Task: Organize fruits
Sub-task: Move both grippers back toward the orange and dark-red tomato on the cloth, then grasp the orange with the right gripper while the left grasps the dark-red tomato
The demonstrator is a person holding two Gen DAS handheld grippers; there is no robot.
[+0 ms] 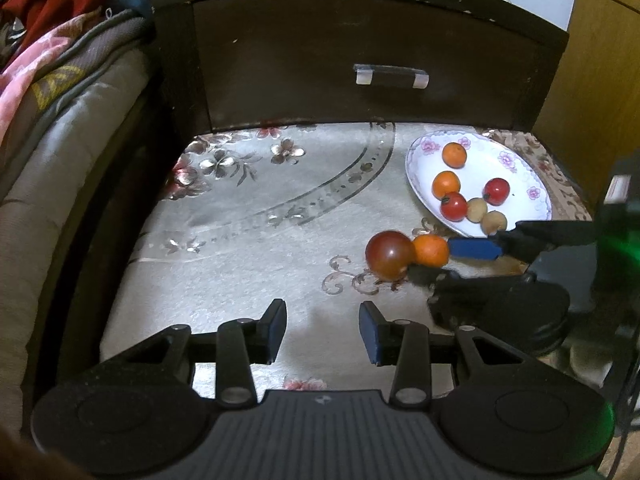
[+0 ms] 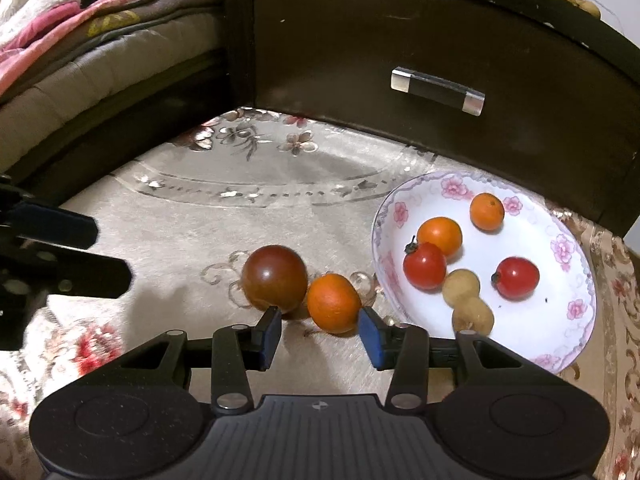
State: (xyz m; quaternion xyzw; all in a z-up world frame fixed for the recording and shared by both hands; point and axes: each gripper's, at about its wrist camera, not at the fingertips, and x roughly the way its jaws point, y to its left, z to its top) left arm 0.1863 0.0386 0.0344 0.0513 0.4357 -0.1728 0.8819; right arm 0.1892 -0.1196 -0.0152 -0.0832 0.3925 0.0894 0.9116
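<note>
A small orange [image 2: 333, 303] and a dark red-brown tomato [image 2: 274, 278] lie touching on the floral cloth, just left of a white flowered plate [image 2: 576, 332]. The plate holds two oranges, two red tomatoes and two tan longans. My right gripper [image 2: 320, 334] is open, its tips just short of the loose orange. In the left wrist view the right gripper [image 1: 438, 258] reaches the orange [image 1: 431, 250] beside the tomato [image 1: 390, 255] and the plate [image 1: 420, 160]. My left gripper [image 1: 322, 330] is open and empty over bare cloth.
A dark wooden drawer front [image 1: 360, 40] with a metal handle [image 1: 391, 77] stands at the back. A mattress edge with bedding [image 1: 60, 120] runs along the left. The left gripper shows at the left of the right wrist view [image 2: 52, 252].
</note>
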